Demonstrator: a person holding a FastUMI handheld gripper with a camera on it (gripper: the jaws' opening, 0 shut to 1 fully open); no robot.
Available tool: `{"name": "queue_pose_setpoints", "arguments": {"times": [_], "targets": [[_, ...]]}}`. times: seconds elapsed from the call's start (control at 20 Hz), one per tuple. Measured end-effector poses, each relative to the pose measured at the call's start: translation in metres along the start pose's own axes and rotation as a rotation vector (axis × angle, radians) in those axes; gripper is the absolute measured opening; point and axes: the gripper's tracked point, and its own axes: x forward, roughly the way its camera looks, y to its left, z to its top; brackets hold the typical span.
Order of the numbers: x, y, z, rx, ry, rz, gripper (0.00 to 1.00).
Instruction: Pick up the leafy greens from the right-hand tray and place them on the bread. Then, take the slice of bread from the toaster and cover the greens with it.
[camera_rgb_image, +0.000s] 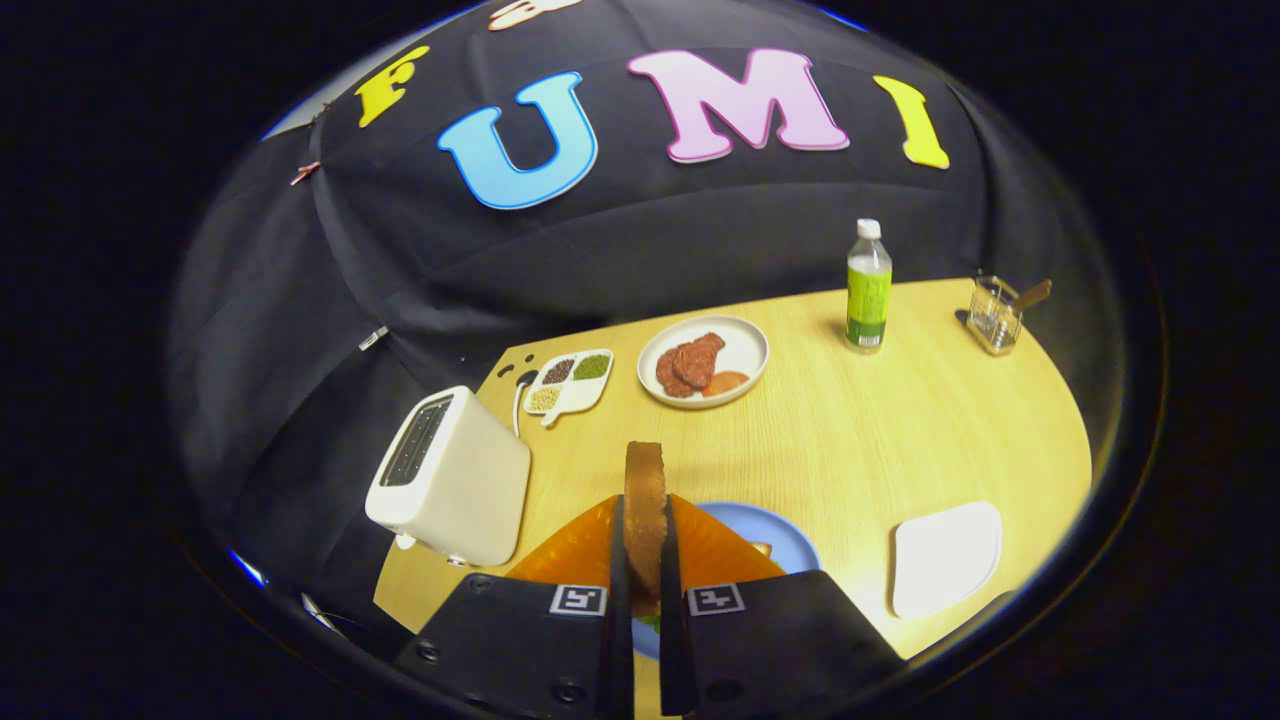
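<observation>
My gripper (645, 560) is shut on a slice of bread (644, 500), held on edge with its brown crust rising ahead of the fingers. Below and just beyond the fingers lies a blue plate (775, 530); a bit of bread shows on it at its near edge, and a sliver of green shows between the fingers. The white toaster (450, 478) stands to the left of the fingers, its top slots dark. The white tray (945, 555) to the right lies bare.
Beyond the plate stand a white plate with meat slices and a tomato slice (703, 362) and a divided dish of beans and grains (568, 382). A green-labelled bottle (868, 288) and a glass holder with a utensil (995, 315) stand far right.
</observation>
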Motion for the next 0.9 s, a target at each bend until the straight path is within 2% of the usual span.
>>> {"name": "queue_pose_setpoints", "arguments": {"times": [0.3, 0.55, 0.65, 0.7, 0.75, 0.9], "targets": [[0.029, -0.007, -0.043, 0.147, 0.070, 0.001, 0.15], [0.035, -0.045, -0.064, 0.166, 0.096, -0.081, 0.15], [0.032, -0.062, -0.066, 0.145, 0.101, -0.132, 0.22], [0.031, -0.072, -0.066, 0.133, 0.101, -0.160, 0.36], [0.026, -0.080, -0.066, 0.125, 0.102, -0.183, 0.43], [0.017, -0.100, -0.064, 0.116, 0.097, -0.231, 0.51]]}}
